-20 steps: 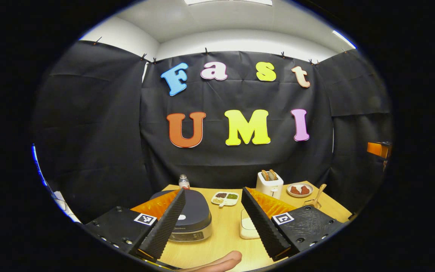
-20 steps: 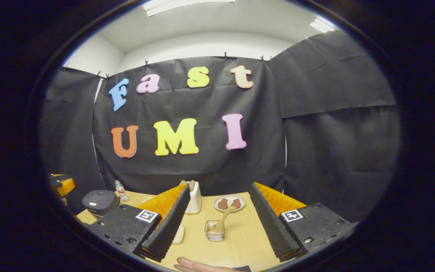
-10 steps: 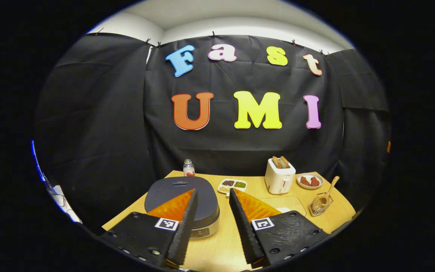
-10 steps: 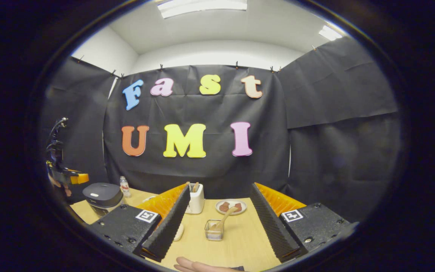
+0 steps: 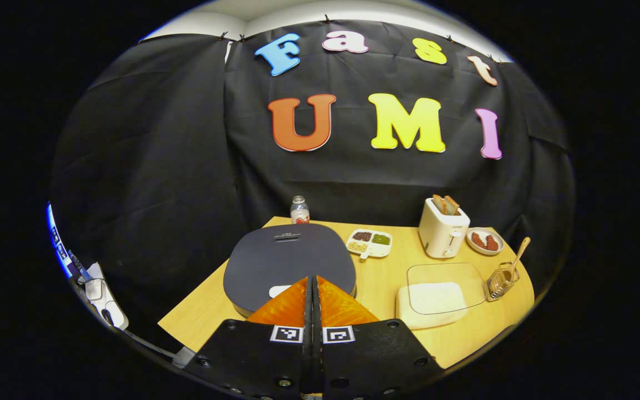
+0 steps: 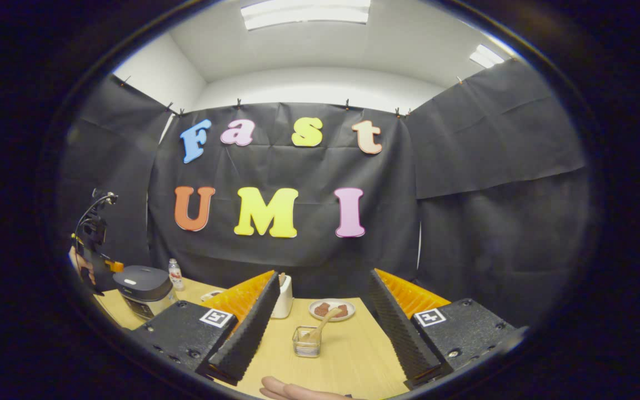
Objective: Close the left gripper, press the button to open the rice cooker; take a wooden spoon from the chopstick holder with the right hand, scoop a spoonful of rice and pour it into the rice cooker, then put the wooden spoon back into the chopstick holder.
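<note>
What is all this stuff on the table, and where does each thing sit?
rice cooker: one, dark grey, lid shut, table's left side
button: one, white, lid's front edge
bottle: one, small, behind the cooker
divided dish: one, white, mid-table
toaster: one, white, toast inside, back right
plate: one, brown food, right of toaster
rice container: one, clear lid, front right
chopstick holder: one, wire, right edge
wooden spoon: one, standing in holder
table: one, light wood
left claw: shut, above the button
right claw: open, facing the holder
</note>
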A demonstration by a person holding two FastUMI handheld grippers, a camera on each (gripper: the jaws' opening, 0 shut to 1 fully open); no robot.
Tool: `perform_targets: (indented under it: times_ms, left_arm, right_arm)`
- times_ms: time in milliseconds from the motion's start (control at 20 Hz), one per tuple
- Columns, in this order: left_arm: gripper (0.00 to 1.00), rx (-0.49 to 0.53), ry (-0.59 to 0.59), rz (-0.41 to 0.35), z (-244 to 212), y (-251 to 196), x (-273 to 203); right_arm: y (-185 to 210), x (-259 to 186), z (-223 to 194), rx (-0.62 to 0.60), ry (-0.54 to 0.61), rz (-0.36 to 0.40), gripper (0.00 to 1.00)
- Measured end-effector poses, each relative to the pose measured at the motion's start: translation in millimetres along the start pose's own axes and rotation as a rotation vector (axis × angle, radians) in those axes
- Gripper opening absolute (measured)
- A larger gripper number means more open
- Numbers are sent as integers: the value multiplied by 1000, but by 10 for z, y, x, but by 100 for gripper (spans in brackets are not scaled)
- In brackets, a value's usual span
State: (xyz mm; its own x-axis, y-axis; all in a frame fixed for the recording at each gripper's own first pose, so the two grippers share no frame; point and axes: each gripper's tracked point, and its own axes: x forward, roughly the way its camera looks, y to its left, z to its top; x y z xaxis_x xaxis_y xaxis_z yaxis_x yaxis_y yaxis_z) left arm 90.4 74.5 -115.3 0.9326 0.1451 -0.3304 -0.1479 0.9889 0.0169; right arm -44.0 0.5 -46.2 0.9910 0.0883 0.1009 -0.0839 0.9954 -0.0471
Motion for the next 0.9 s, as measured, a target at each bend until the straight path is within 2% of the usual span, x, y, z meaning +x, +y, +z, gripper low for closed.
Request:
perform_targets:
  times_ms: [50, 250, 300, 350, 900]
  left_arm:
    - [0, 0, 18, 19, -37, 56, 64]
    - [0, -49, 99, 7, -208, 109, 240]
    - [8, -41, 103, 16, -243, 144, 287]
    - [0, -42, 127, 20, -292, 156, 327]
    - [0, -23, 154, 20, -432, 158, 522]
  right_arm:
    - [37, 12, -37, 2, 11, 11, 100]
    - [67, 98, -175, 8, 50, 22, 100]
    - [83, 116, -214, 12, 59, 22, 100]
    - [88, 142, -230, 20, 65, 16, 100]
    - [268, 233, -464, 81, 108, 41, 100]
